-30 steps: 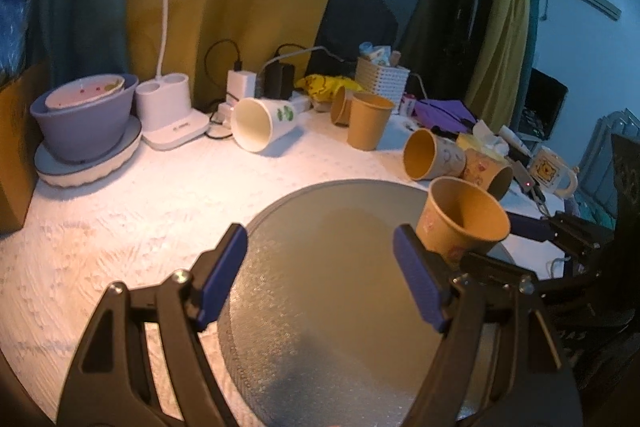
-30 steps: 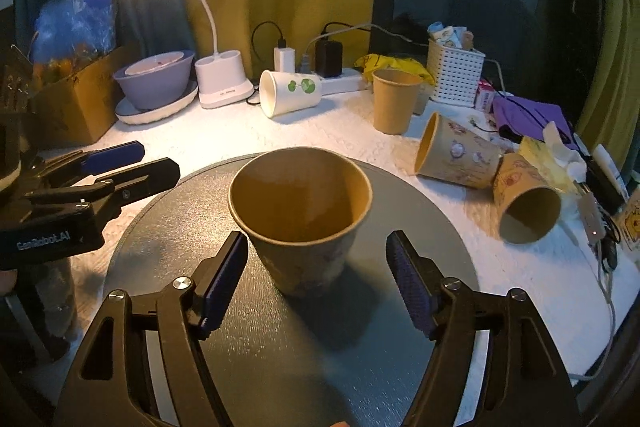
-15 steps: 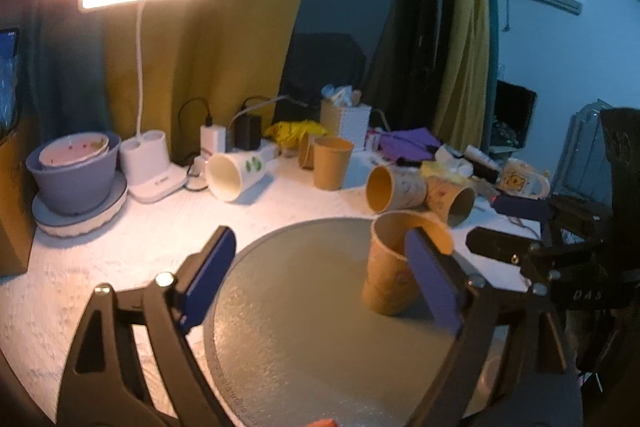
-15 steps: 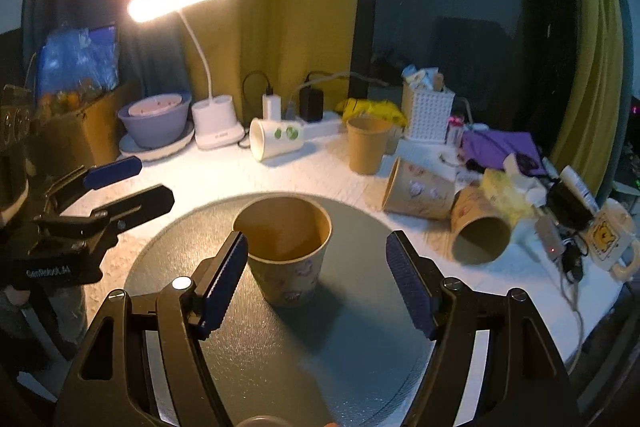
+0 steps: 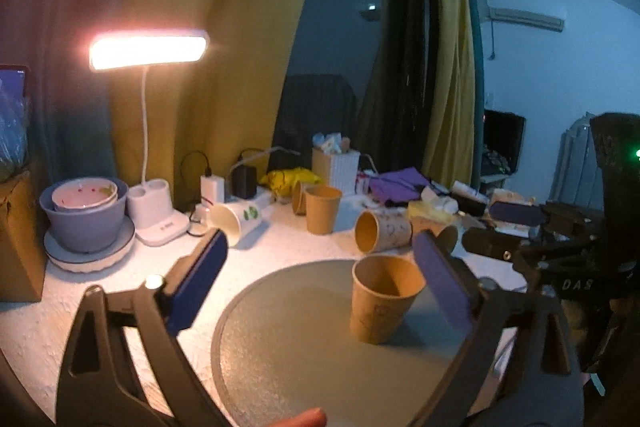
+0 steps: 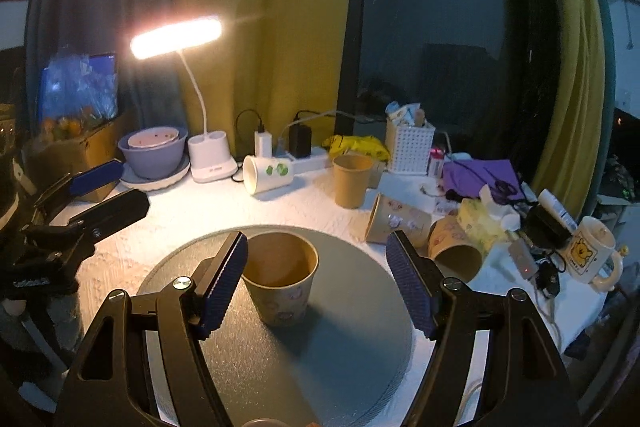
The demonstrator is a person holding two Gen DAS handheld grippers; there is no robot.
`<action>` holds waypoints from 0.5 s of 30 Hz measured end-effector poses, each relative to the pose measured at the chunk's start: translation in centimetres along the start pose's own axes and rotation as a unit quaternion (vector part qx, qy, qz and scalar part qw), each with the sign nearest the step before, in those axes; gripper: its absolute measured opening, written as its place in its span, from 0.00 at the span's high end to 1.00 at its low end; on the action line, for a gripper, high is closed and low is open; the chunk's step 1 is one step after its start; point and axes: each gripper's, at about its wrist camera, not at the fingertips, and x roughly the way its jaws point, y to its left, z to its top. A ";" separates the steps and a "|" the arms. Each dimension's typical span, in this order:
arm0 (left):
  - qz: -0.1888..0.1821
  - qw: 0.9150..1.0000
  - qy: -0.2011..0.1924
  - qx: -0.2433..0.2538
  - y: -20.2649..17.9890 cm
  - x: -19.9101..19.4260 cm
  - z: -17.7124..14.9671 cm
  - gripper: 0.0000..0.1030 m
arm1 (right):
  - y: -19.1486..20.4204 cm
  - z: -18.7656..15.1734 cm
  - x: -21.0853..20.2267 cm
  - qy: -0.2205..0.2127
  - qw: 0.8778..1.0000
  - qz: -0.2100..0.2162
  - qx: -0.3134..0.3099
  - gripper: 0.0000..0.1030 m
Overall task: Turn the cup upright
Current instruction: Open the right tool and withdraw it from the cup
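A brown paper cup (image 5: 382, 303) stands upright, mouth up, on the round grey mat (image 5: 304, 359); it also shows in the right wrist view (image 6: 280, 277) on the same mat (image 6: 340, 347). My left gripper (image 5: 320, 291) is open and empty, raised above the mat, the cup near its right finger but apart. My right gripper (image 6: 318, 283) is open and empty, pulled back above the cup, touching nothing. The right gripper shows at the right edge of the left wrist view (image 5: 520, 231); the left gripper shows at the left of the right wrist view (image 6: 100, 191).
Behind the mat lie a white cup on its side (image 6: 266, 173), an upright brown cup (image 6: 352, 179), and two printed cups on their sides (image 6: 394, 221) (image 6: 456, 247). A lit desk lamp (image 6: 208, 163), stacked bowls (image 6: 154, 157), a white basket (image 6: 410, 147) and a mug (image 6: 592, 251) crowd the back and right.
The right gripper set the cup upright on the mat, opened and drew back. Both grippers have risen and moved away from the cup.
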 end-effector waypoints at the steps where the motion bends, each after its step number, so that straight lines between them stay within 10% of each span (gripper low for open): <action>1: 0.001 1.000 -0.003 0.000 0.0 -0.1 0.1 0.07 | 0.0 0.1 -0.2 -0.003 1.000 -0.001 -0.002 0.27; 15: 0.013 1.000 -0.021 0.003 0.2 -0.9 0.8 0.07 | -0.2 0.5 -0.9 -0.015 1.000 -0.007 -0.008 0.27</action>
